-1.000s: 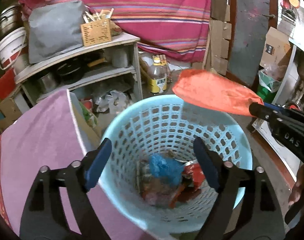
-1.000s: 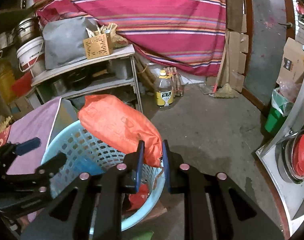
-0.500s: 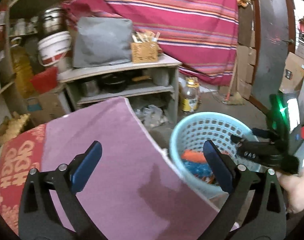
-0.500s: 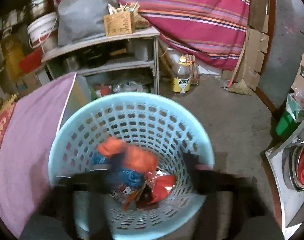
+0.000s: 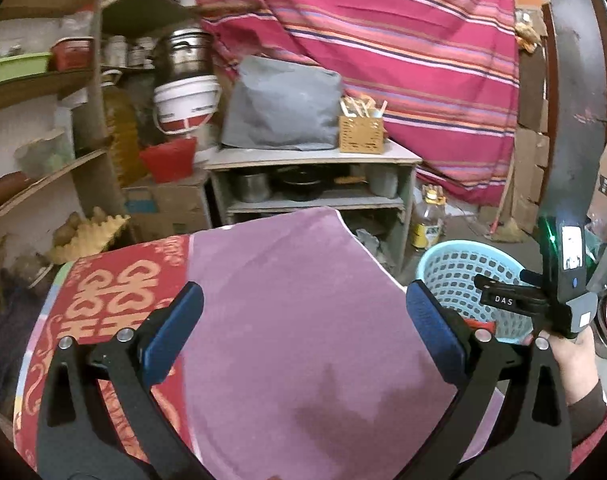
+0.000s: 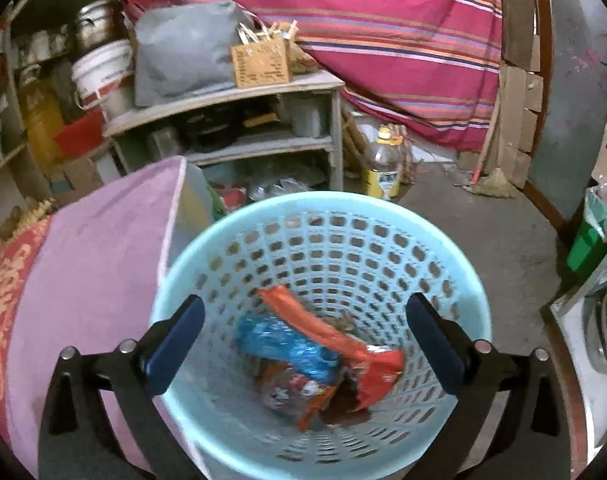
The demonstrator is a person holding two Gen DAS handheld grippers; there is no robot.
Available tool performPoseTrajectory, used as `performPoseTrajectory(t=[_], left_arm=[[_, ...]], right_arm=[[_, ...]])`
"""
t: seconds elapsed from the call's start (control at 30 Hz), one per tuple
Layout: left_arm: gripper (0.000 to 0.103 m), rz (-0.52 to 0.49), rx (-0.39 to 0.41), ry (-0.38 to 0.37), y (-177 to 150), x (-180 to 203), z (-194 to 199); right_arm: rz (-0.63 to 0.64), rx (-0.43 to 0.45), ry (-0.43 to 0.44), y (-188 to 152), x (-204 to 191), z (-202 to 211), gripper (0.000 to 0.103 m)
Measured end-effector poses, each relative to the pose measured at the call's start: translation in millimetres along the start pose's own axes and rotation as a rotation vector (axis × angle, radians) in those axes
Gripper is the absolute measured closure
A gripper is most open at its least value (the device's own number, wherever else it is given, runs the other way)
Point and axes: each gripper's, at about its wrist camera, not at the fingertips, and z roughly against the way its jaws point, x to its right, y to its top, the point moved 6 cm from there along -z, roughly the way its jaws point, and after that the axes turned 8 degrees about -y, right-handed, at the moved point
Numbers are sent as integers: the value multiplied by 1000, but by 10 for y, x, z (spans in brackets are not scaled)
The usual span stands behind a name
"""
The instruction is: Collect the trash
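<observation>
A light blue mesh basket (image 6: 263,204) stands on the floor beside the table's purple cloth (image 5: 303,360). Inside it lie an orange wrapper (image 6: 303,316), a blue wrapper (image 6: 279,340), a red wrapper (image 6: 383,368) and other crumpled trash. My right gripper (image 6: 303,308) hangs over the basket's mouth. Its jaws are opening, and nothing is between them. My left gripper (image 5: 303,294) is above the purple cloth, open and empty. In the left wrist view the basket (image 5: 455,264) sits low at the right, partly hidden by the right gripper and the hand (image 5: 575,356) that holds it.
A red patterned cloth (image 5: 103,292) covers the table's left part. Behind stands a grey shelf unit (image 5: 315,156) with a grey bag (image 5: 283,108) and a wicker box (image 5: 361,134). An oil bottle (image 6: 383,164) stands on the floor, a green bin (image 6: 591,240) at the right.
The right gripper let go of the orange wrapper, which dropped into the basket, and its jaws spread wide. The left gripper swung left and up, from over the basket to over the purple cloth.
</observation>
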Motion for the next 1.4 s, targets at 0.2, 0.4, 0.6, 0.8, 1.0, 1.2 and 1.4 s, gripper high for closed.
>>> performPoseTrajectory(t=[0.2, 0.4, 0.6, 0.8, 1.0, 1.2, 1.4], left_arm=[[5, 30, 43, 52, -85, -235, 348], [5, 36, 52, 82, -198, -410, 539], [5, 68, 75, 95, -527, -629, 680], [5, 58, 28, 160, -941, -830, 655], [5, 78, -17, 182, -1361, -918, 622], [5, 59, -14, 202, -1600, -891, 725], [5, 55, -18, 206, -1703, -906, 753]], right_arm=[[65, 84, 14, -10, -224, 331, 4], [52, 139, 88, -169, -419, 827, 4], [94, 200, 136, -514, -682, 1348, 4], [148, 220, 147, -898, -906, 1653, 4], [160, 209, 165, -1270, -1063, 1796, 4], [171, 235, 191, -1571, -1201, 1888, 4], [177, 263, 201, -1654, -1299, 1954, 4]])
